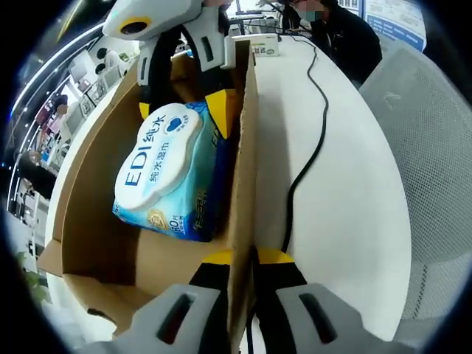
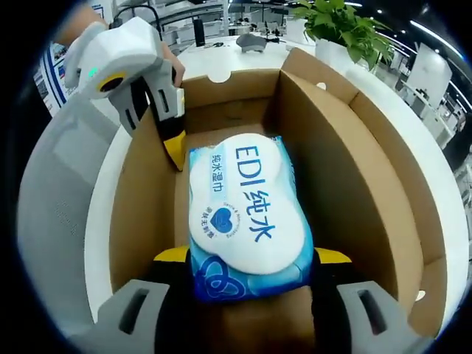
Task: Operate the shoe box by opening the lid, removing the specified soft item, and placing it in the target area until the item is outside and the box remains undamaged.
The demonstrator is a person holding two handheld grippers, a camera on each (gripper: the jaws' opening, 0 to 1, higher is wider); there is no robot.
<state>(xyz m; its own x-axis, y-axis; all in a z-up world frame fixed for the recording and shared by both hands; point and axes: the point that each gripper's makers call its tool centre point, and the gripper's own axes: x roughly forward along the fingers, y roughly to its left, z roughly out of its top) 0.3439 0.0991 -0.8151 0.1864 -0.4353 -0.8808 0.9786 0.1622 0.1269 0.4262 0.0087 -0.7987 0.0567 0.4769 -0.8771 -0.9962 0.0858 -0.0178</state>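
One blue soft pack of wet wipes with a white oval lid flap printed "EDI" (image 2: 247, 214) lies flat on the floor of the open brown cardboard shoe box (image 2: 369, 169), lid flap facing up. My right gripper (image 2: 251, 258) reaches down into the box with its yellow-tipped jaws spread either side of the pack's near end, one tip at each side and touching or just beside it; I cannot tell whether they press it yet. In the left gripper view the same pack (image 1: 173, 169) sits inside the box (image 1: 96, 199) with my right gripper (image 1: 188, 103) at its far end. My left gripper (image 1: 240, 258) pinches the box's upright side wall, one jaw inside the box and one outside, the cardboard edge running up between them. The right gripper view shows that left gripper (image 2: 173, 144) on the wall. Outside the box, a black cable (image 1: 310, 147) snakes across the white tabletop (image 1: 346, 221), and a green potted plant (image 2: 343, 26) stands beyond the box's far corner.
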